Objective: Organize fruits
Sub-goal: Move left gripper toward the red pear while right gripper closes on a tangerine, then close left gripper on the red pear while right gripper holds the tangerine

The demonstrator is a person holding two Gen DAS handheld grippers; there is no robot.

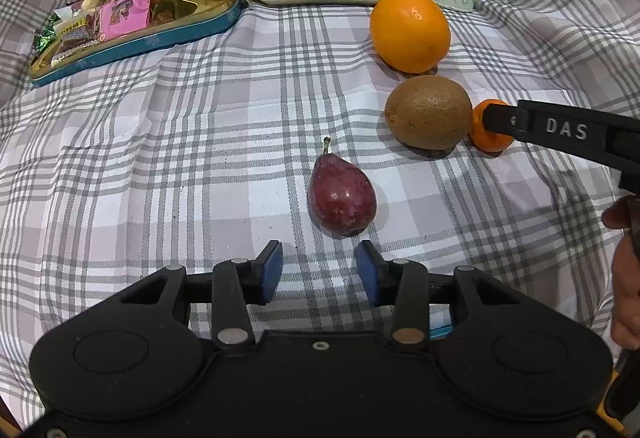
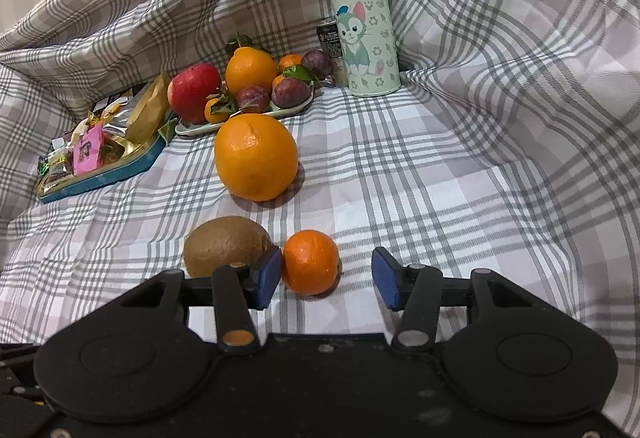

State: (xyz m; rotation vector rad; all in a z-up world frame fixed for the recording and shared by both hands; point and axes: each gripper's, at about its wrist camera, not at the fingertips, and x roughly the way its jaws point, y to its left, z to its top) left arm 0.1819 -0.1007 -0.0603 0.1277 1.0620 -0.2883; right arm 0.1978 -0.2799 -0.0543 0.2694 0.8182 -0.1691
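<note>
A: Right gripper (image 2: 325, 278) spread wide around small mandarin (image 2: 310, 262) on checked cloth (image 2: 440, 197); left pad (image 2: 267, 274) touching or nearly touching the peel, other pad well clear. Nothing gripped yet.

B: Left gripper (image 1: 319, 270) also open, empty, just short of red pear (image 1: 342, 193) lying on its side, stem pointing away.

A: Handling, judged: mandarin light, soft-skinned, prone to roll; best taken across the widest middle, gently. Pear firmer, tapered; best held at the fat belly, not the neck.

B: Obstructions: kiwi (image 2: 226, 250) touching or just beside the mandarin, directly behind the near pad; likely nudged on closing. Large orange (image 2: 256, 157) farther back, between here and fruit tray (image 2: 192, 129).

A: Tray already crowded. Snack tin (image 2: 100, 181) to its left, cat bottle (image 2: 366, 29) and can (image 2: 330, 37) to its right.
</note>
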